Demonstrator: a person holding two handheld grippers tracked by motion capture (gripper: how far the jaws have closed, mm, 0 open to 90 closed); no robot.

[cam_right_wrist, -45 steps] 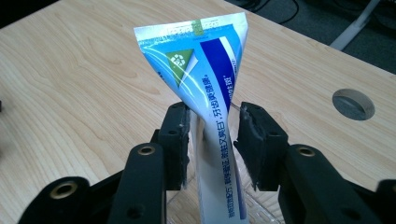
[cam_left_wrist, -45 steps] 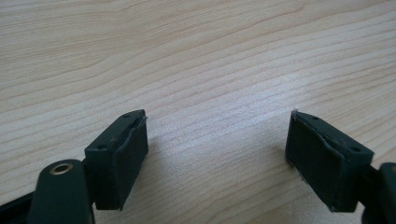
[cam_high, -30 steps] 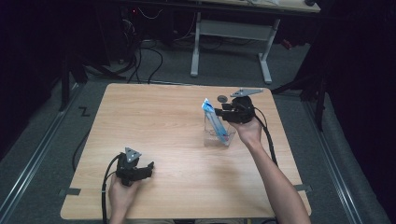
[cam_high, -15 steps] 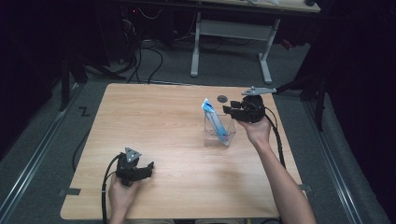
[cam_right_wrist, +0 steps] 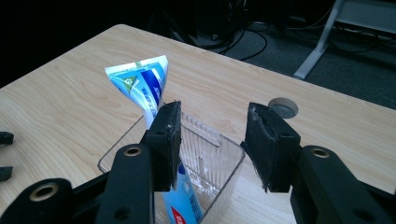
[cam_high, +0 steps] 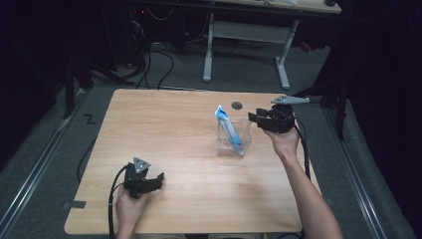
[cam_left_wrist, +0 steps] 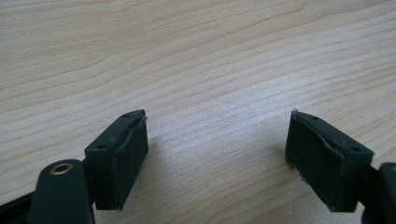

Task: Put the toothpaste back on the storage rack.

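Toothpaste tube (cam_high: 230, 130) stands tilted inside the clear plastic holder (cam_high: 245, 142), on the bench (cam_high: 164, 134) just beside your right claw (cam_high: 255, 119). Crimped tail sticks up above the holder rim, cap end down.

Handling guess: tube is light, soft, glossy, so it dents and slides; pinch the flat crimp, not the belly. Holder looks rigid but light and tippy, slick walls.

Right claw: jaws apart, nothing between them, hovering just over the holder. Left claw (cam_high: 158, 180): jaws wide apart, empty, resting on the bench well apart from the holder.

Cap end is blurred through the plastic; right gripper view cuts off the holder base.
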